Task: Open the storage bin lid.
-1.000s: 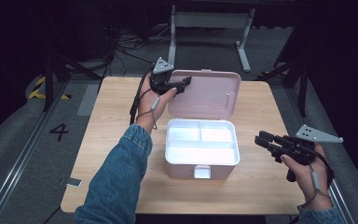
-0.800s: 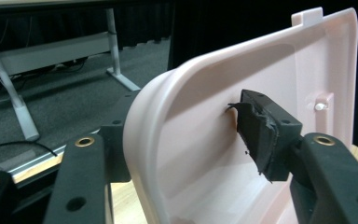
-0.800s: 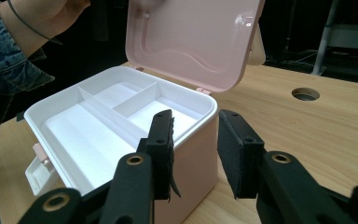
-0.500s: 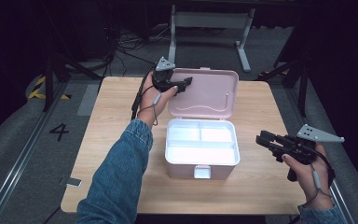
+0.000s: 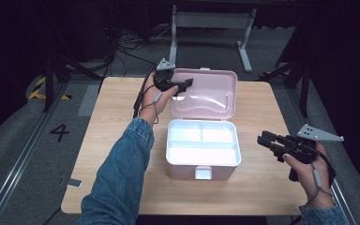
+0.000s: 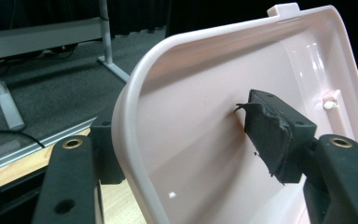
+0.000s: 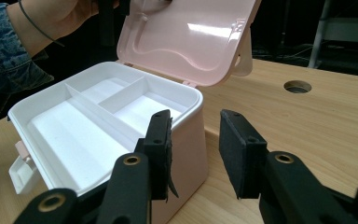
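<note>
A pink storage box (image 5: 183, 169) stands mid-table with its lid (image 5: 211, 96) raised upright at the back. Inside lies a white divided tray (image 5: 201, 145), nothing in its compartments. My left gripper (image 5: 186, 84) is at the lid's upper left corner. In the left gripper view the lid's rim (image 6: 135, 121) runs between the jaws, one jaw behind it and one pad (image 6: 270, 130) pressed on its inner face; my left gripper (image 6: 186, 135) is shut on it. My right gripper (image 5: 265, 140) hovers open over the table right of the box, and in the right gripper view my right gripper (image 7: 196, 140) points at the box's corner (image 7: 189, 135).
The wooden table (image 5: 112, 122) has bare room left and right of the box, and a round hole (image 7: 297, 86) at its far side. The box's white latch (image 5: 203, 172) faces the near edge. A grey metal stand (image 5: 211, 18) and cables lie on the floor behind.
My left gripper has edged slightly to the right along the lid's top corner. The lid, the box and my right gripper have hardly moved.
</note>
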Available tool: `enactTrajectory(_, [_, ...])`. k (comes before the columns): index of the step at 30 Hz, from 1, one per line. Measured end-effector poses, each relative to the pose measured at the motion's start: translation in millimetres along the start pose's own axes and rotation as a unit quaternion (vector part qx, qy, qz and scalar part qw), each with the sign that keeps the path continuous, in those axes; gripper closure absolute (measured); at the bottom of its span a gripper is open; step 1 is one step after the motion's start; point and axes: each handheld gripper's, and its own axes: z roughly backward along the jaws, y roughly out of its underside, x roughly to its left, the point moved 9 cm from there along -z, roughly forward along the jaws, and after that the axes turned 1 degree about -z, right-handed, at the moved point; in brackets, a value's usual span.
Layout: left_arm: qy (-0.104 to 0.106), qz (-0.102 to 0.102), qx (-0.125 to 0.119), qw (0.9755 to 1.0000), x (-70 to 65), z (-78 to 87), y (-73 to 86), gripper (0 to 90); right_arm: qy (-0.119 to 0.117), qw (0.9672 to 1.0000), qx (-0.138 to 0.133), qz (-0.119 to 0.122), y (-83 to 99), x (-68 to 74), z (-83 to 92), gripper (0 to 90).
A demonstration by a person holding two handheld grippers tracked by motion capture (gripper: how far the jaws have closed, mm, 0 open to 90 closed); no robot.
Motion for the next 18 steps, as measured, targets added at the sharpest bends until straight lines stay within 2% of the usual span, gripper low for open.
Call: enactTrajectory(18, [0.009, 0.035, 0.016, 0.9992, 10.6, -16.0, 16.3, 33.3, 0.002, 0.9999, 0.013, -0.010, 7.3, -6.9, -4.7, 64.9])
